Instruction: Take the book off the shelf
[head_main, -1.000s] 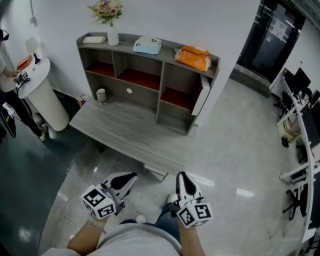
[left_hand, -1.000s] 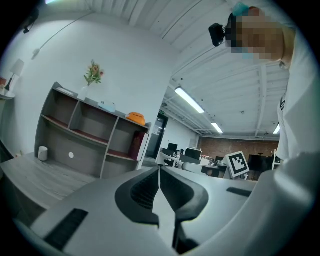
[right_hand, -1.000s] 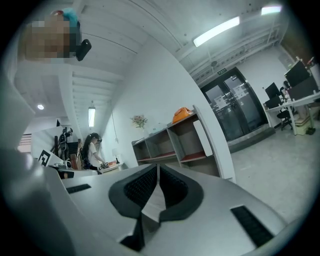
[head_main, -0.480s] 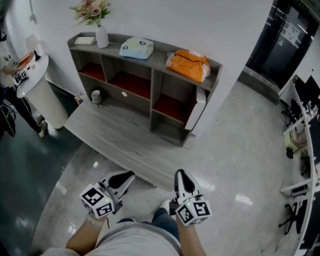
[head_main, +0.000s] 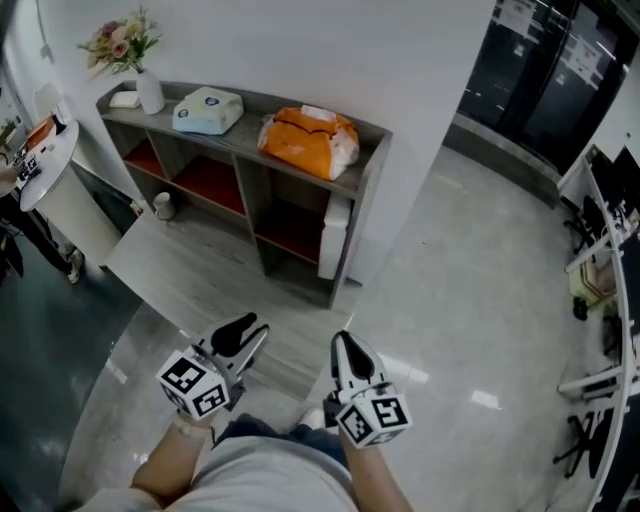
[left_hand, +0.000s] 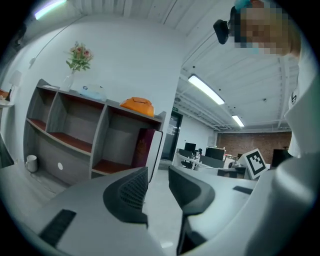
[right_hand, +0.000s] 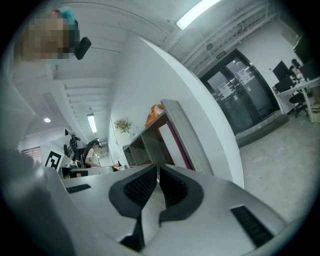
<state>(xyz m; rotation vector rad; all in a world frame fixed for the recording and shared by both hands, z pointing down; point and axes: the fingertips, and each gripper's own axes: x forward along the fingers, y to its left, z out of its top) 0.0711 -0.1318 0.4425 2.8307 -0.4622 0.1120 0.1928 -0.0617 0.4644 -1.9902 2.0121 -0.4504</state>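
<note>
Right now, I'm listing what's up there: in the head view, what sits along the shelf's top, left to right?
Flat white item → vase of flowers → pale blue box → orange bag

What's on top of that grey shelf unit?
On the shelf unit, left to right: a white flat thing, a vase of flowers, a pale blue box and an orange bag. Whatever lies under the bag is covered.

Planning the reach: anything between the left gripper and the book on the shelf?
Nothing visible. The book leans in the shelf's open-fronted right compartment; the left gripper, jaws just opening and empty, faces it unobstructed.
</note>
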